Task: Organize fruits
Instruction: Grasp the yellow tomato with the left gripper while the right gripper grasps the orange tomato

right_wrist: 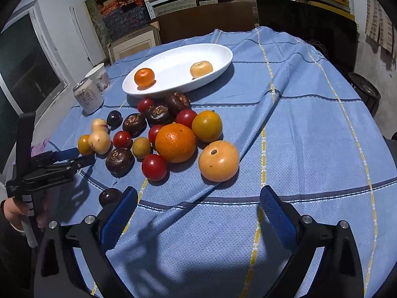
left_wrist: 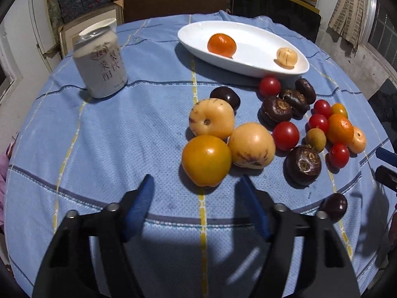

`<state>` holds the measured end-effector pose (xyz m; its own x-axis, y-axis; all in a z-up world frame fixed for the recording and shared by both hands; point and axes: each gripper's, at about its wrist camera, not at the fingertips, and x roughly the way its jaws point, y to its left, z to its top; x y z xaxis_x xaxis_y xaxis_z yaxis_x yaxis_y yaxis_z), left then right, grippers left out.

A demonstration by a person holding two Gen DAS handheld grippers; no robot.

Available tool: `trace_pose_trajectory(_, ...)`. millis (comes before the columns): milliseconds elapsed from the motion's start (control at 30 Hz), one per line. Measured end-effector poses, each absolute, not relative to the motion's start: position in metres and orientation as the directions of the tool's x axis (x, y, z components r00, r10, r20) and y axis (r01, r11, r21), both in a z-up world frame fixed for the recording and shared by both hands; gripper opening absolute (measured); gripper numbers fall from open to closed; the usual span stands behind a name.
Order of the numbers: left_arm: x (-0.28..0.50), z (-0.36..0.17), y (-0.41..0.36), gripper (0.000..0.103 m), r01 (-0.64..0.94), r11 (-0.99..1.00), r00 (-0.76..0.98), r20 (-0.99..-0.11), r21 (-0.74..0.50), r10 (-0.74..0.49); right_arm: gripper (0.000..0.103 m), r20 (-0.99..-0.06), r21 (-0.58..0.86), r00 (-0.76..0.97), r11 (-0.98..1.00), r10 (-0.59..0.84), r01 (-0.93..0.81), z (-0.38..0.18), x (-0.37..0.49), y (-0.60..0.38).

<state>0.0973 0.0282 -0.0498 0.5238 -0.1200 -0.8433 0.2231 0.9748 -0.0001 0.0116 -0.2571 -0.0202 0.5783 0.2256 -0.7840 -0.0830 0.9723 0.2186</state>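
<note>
Fruits lie in a loose pile on the blue striped tablecloth, and only two have reached the white oval dish at the far side: a small mandarin and a pale yellow fruit.

From the left in the left wrist view, a grey drink can stands alone, well apart from the pile. Next comes a tight trio, touching one another: two pale yellow fruits and, nearest the camera, an orange-yellow tomato. Further right sit red cherry tomatoes, dark brown water chestnuts, a mandarin and a small tan longan, all close together. One dark fruit lies by itself near the table edge.

The left gripper hangs just short of the orange-yellow tomato, fingers part-way apart with nothing between them. The right gripper has its fingers spread wide and empty, just short of a large pale orange fruit.

Sorting looks barely begun, with each hand lined up for a pick. The left needs to advance until its pads straddle the tomato without nudging the neighbours, then close gently, since round fruit may roll.
</note>
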Motion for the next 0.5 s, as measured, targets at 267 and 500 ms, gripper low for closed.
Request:
trace_pose_trajectory(267, 0.112, -0.048, 0.019, 0.038, 0.261, 0.965, 0.536, -0.83, -0.014, -0.157, 0.1, -0.786, 0.152, 0.594, 0.985, 0.171, -0.081, -0.024, 0.026, -0.259)
trace_pose_trajectory(500, 0.113, -0.049, 0.018, 0.038, 0.245, 0.969, 0.548, -0.82, -0.029, -0.164, 0.075, -0.826, 0.043, 0.557, 0.995, 0.087, -0.092, -0.036, 0.049, -0.252)
